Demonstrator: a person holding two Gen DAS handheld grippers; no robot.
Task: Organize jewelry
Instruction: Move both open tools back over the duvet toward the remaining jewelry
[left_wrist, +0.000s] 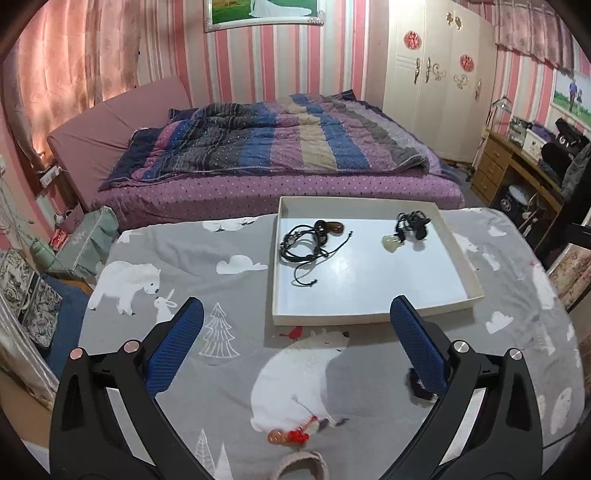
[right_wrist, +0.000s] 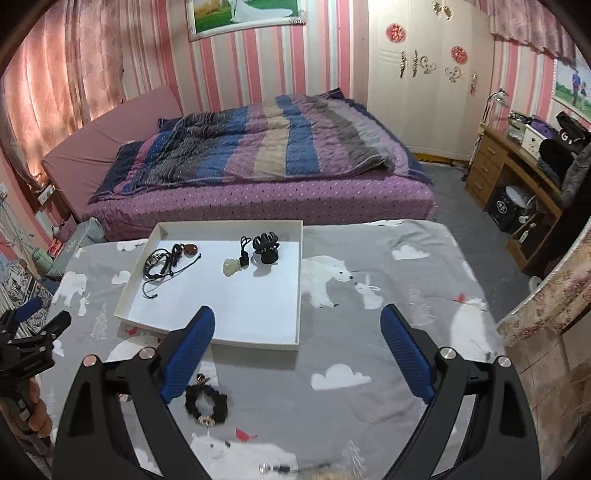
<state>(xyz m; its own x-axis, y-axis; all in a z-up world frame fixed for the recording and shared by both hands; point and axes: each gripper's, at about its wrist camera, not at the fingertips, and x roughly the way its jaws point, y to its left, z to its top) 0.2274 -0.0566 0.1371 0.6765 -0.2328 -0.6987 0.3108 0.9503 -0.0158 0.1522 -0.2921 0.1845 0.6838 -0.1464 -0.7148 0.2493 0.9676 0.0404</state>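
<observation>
A shallow white tray (left_wrist: 369, 319) (right_wrist: 240, 306) lies on the bear-print cloth. In it are a black cord necklace (left_wrist: 310, 242) (right_wrist: 166, 262) with a brown pendant, a pale jade pendant (left_wrist: 392, 243) (right_wrist: 229, 266) and a black hair claw (left_wrist: 419, 226) (right_wrist: 265, 249). My left gripper (left_wrist: 297, 310) is open over the cloth just short of the tray, with nothing between its fingers. My right gripper (right_wrist: 299, 317) is open and empty at the tray's near right corner. A black scrunchie (right_wrist: 206, 402) with gold beads lies below its left finger. A red-tasselled charm (left_wrist: 295, 434) lies under the left gripper.
A pinkish band (left_wrist: 299, 465) and a thin metal pin (right_wrist: 288, 468) lie at the cloth's near edge. A bed (left_wrist: 277, 155) stands beyond the table, a wooden desk (right_wrist: 517, 177) at the right. The left gripper (right_wrist: 42, 314) shows at the right view's left edge.
</observation>
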